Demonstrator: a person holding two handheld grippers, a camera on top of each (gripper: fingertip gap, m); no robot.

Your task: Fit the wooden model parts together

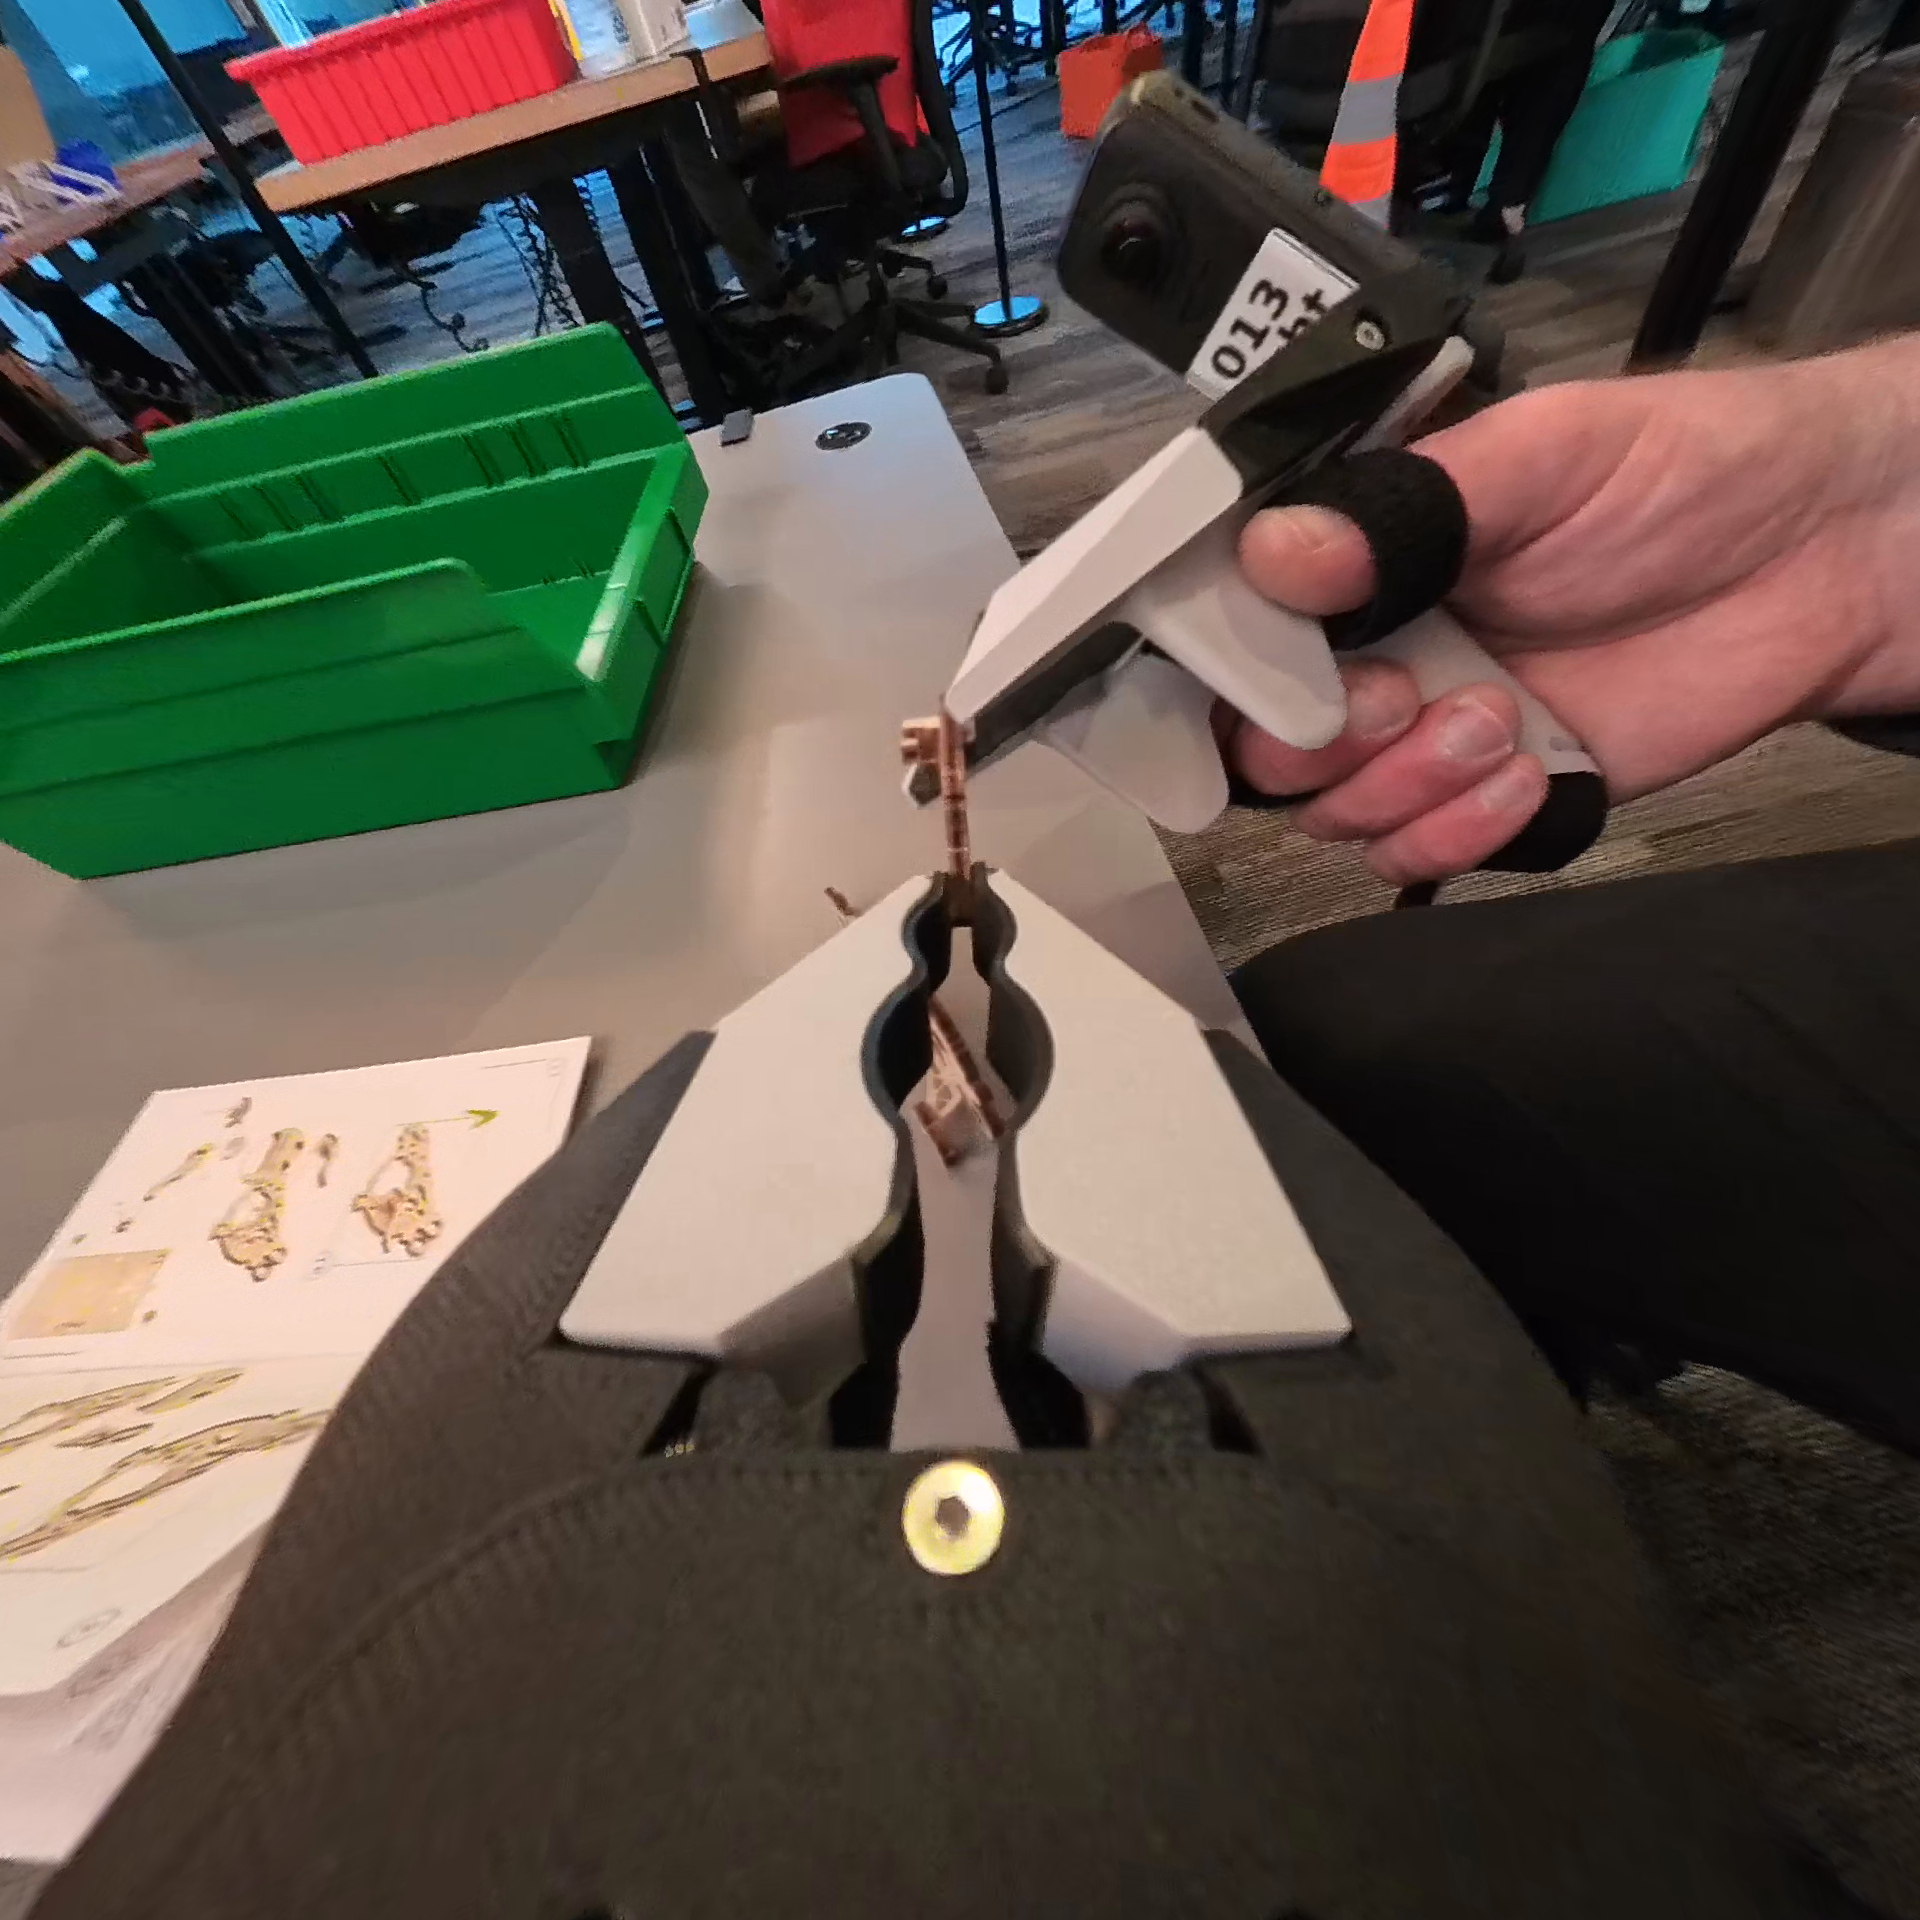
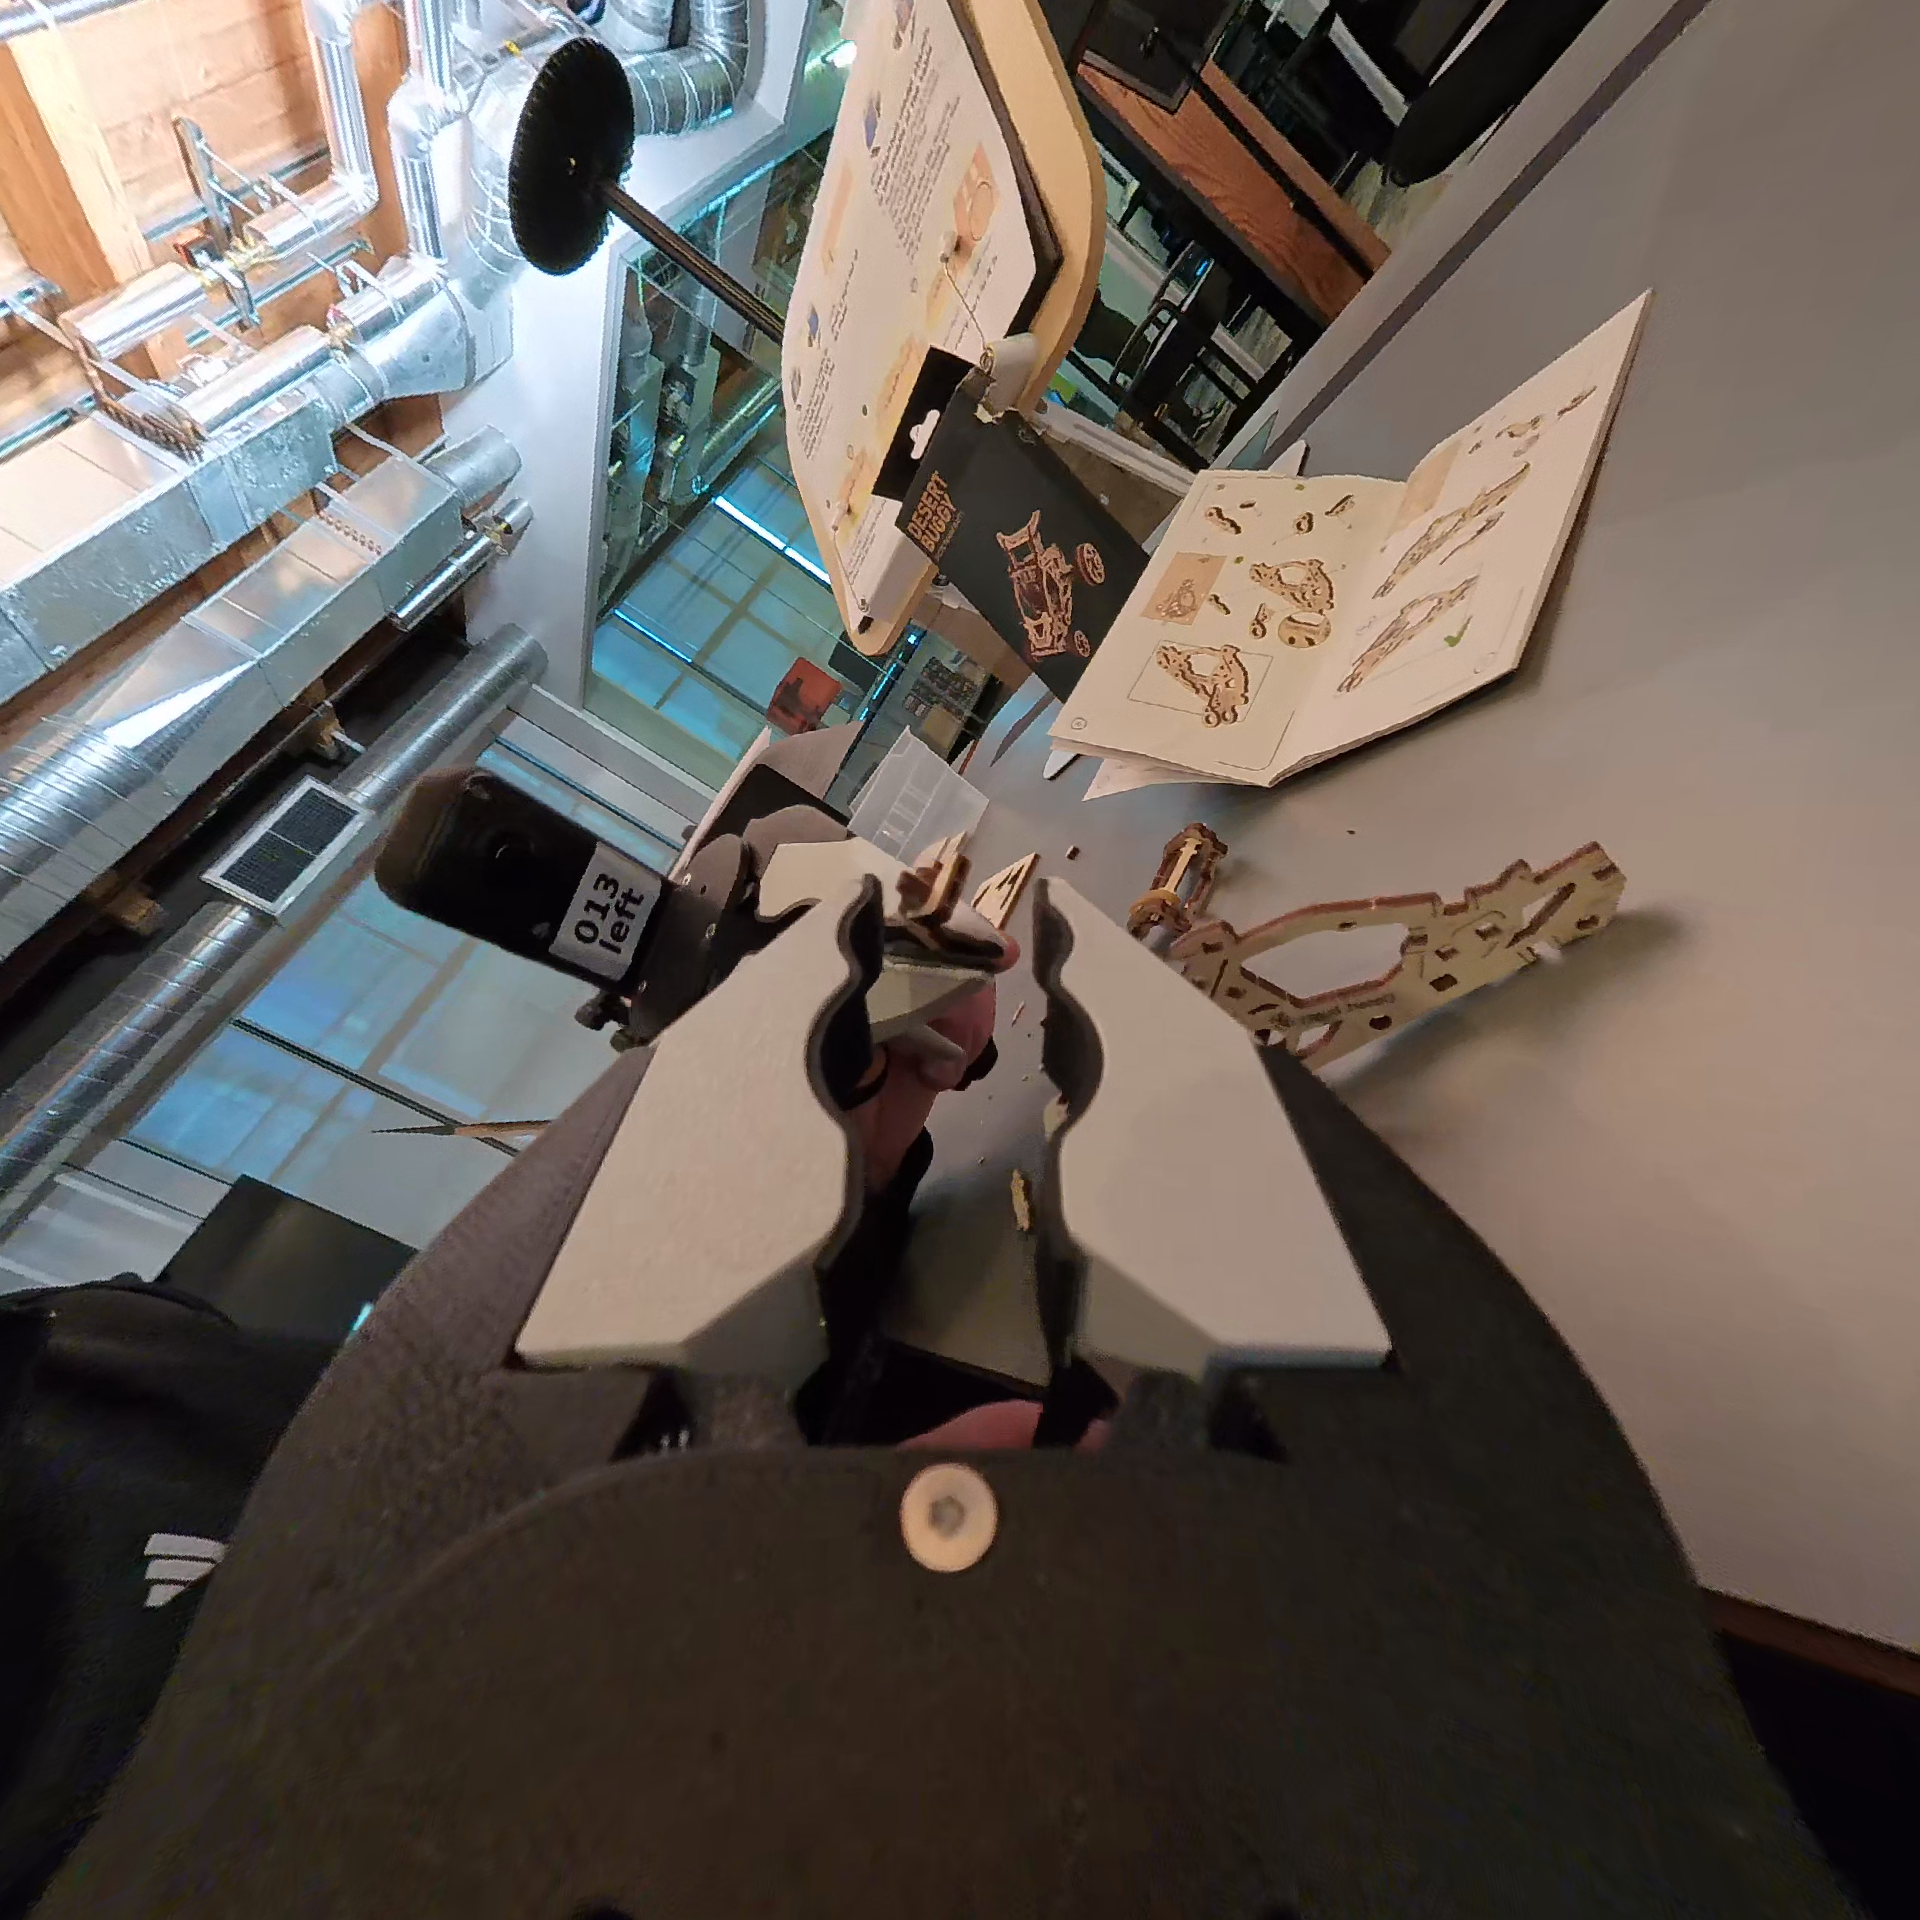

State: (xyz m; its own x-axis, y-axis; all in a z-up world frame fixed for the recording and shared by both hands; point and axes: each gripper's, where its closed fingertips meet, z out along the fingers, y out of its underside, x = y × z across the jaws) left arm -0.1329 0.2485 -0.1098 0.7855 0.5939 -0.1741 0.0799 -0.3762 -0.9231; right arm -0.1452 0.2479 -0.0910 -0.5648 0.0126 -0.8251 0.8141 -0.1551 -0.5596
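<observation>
My left gripper (image 1: 961,899) is shut on a thin wooden part (image 1: 954,810) that stands up from its fingertips with a small block at the top. My right gripper (image 2: 956,899) is open. Its fingers stand on either side of the part (image 2: 935,883) and of the left gripper's tips without pressing on it. In the left wrist view the right gripper (image 1: 961,732) sits right beside the part's top end, held by a hand (image 1: 1610,623). Another wooden piece (image 1: 956,1112) shows through the opening between my left fingers.
A flat wooden frame (image 2: 1403,956), a small wooden assembly (image 2: 1179,883) and a triangular piece (image 2: 1013,888) lie on the grey table (image 2: 1558,1143). An open instruction booklet (image 2: 1351,582) lies farther off. A green bin (image 1: 343,623) stands at the left. A leg (image 1: 1558,1091) is at the right. Only a small space, under 4 cm, lies between the two pairs of fingers. It is some 7 cm from my left tips to the wooden piece (image 1: 956,1112).
</observation>
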